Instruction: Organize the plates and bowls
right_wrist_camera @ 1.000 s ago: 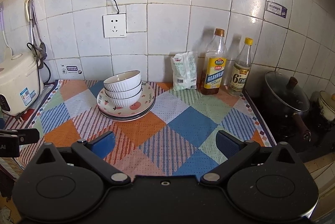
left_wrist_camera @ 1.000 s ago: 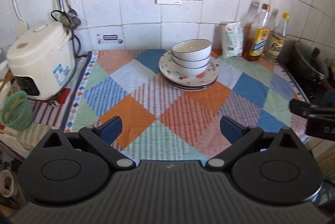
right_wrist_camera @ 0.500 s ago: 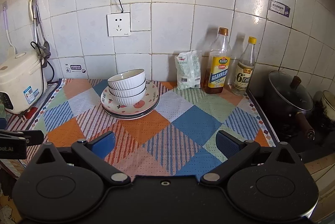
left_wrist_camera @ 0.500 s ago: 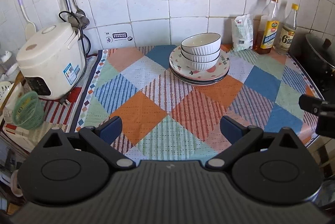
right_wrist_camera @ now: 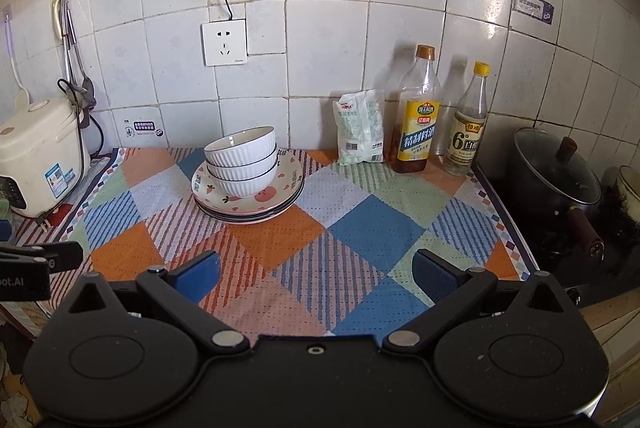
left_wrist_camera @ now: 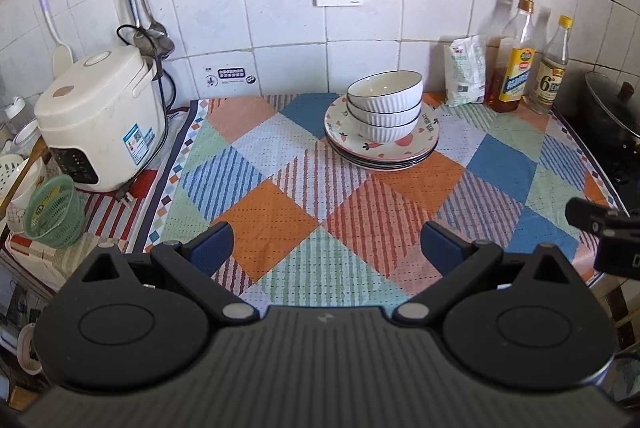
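Observation:
Three white ribbed bowls (left_wrist_camera: 385, 105) are nested on a stack of fruit-patterned plates (left_wrist_camera: 424, 139) at the back of the checked cloth. The same bowls (right_wrist_camera: 242, 161) and plates (right_wrist_camera: 286, 193) show in the right wrist view. My left gripper (left_wrist_camera: 326, 248) is open and empty, near the cloth's front edge, well short of the stack. My right gripper (right_wrist_camera: 316, 274) is open and empty, also at the front, to the right of the stack. Each gripper's tip shows at the edge of the other's view.
A white rice cooker (left_wrist_camera: 98, 119) and green basket (left_wrist_camera: 54, 211) stand at the left. A salt bag (right_wrist_camera: 360, 127) and two bottles (right_wrist_camera: 416, 111) stand against the tiled wall. A lidded black pot (right_wrist_camera: 556, 183) sits on the stove at right.
Both grippers have pulled back and risen from the stack, so the dishes look farther away. Both stay open. The dishes have not moved.

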`<state>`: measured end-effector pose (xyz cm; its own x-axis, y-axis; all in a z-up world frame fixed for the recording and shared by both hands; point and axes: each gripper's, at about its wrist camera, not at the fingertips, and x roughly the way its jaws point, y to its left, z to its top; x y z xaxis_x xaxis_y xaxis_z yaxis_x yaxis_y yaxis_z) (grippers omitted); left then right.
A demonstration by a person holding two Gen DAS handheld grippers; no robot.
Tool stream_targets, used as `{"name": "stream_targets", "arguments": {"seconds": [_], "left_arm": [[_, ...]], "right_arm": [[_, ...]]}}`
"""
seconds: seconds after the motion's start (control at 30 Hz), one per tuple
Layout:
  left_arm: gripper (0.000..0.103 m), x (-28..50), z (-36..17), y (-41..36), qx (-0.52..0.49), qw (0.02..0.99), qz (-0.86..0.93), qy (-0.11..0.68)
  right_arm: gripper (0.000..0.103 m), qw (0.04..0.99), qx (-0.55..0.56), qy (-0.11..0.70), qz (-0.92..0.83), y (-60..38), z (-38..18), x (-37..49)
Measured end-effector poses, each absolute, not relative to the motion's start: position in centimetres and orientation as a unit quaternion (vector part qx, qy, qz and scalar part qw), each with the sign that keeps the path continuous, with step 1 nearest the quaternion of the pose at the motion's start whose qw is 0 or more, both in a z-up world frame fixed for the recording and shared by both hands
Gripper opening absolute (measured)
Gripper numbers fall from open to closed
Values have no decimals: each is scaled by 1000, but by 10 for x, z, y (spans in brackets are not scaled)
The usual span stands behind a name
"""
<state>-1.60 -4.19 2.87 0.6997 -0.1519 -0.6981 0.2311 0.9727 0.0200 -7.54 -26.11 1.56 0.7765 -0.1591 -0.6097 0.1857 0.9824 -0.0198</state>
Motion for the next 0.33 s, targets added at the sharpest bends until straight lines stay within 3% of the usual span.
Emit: {"name": "stream_targets", "arguments": {"seconds": [0.33], "left_arm": [[101, -11, 25, -38, 56, 922, -102, 369]], "right_arm": [[103, 940, 25, 327, -92, -260, 11, -74]]}}
